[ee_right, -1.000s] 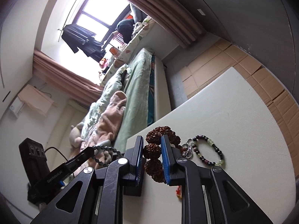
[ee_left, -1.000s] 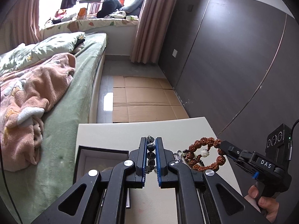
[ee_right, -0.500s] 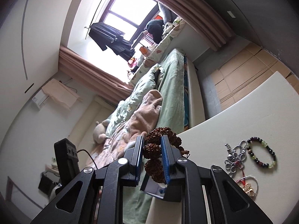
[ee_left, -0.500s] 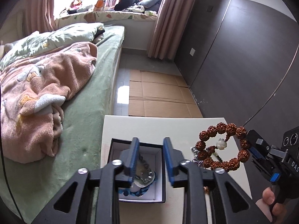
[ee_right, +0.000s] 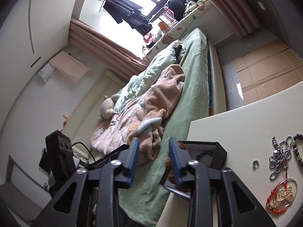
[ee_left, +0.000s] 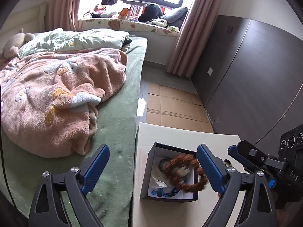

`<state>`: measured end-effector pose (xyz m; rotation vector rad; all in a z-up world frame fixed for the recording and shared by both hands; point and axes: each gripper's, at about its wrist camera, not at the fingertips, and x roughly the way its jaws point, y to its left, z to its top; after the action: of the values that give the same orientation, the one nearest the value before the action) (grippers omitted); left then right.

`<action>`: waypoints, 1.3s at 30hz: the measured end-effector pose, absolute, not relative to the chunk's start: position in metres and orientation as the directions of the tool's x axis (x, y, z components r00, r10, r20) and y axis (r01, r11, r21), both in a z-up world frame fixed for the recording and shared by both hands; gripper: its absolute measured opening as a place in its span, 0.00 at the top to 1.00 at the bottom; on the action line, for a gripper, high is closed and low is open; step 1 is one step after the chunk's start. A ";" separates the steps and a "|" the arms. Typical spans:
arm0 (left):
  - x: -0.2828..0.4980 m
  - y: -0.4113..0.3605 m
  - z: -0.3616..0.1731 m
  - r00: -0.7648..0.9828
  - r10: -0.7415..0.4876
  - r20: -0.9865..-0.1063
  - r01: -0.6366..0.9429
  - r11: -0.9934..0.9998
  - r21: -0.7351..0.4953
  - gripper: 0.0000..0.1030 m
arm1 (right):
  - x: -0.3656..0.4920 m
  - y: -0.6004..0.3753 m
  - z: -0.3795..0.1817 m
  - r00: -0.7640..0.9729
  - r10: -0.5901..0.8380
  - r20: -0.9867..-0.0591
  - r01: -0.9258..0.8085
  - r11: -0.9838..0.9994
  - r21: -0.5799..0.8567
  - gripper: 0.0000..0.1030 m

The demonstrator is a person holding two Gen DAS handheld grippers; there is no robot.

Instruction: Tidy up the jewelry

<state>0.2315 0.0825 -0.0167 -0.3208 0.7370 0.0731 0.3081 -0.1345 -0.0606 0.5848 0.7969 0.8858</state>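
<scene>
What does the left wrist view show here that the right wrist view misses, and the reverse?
Only the left wrist view looks down into the box: the blurred brown bead bracelet over its opening, with blue beads on the floor of the box.

Only the right wrist view shows the jewelry outside it on the table: a ball chain, a small ring and a gold pendant on red cord.

Both show the box, the bed, and both grippers, left and right, open and empty.
</scene>
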 end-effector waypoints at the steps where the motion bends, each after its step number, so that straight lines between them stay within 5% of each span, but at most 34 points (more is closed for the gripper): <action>1: 0.229 0.083 -0.017 0.742 -0.048 -0.669 -0.179 0.947 -0.266 0.06 | 0.306 -0.136 -0.059 0.403 0.839 -0.367 -0.453 0.531 0.717 0.29; 13: 0.218 0.046 -0.015 0.749 -0.119 -0.652 -0.105 0.950 -0.295 0.00 | 0.289 -0.212 -0.062 0.474 0.735 -0.484 -0.424 0.673 0.607 0.00; 33: 0.203 -0.026 -0.023 0.738 -0.262 -0.622 0.066 0.945 -0.319 0.01 | 0.243 -0.298 -0.091 0.600 0.589 -0.542 -0.183 0.760 0.623 0.00; 39: 0.201 -0.050 -0.031 0.712 -0.298 -0.636 0.128 0.946 -0.299 0.22 | 0.237 -0.316 -0.102 0.607 0.579 -0.545 -0.125 0.746 0.654 0.02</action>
<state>0.2014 -0.0502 -0.0306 -0.2413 0.7437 -0.2384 0.2370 -0.3158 -0.1019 0.6101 0.8262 0.4370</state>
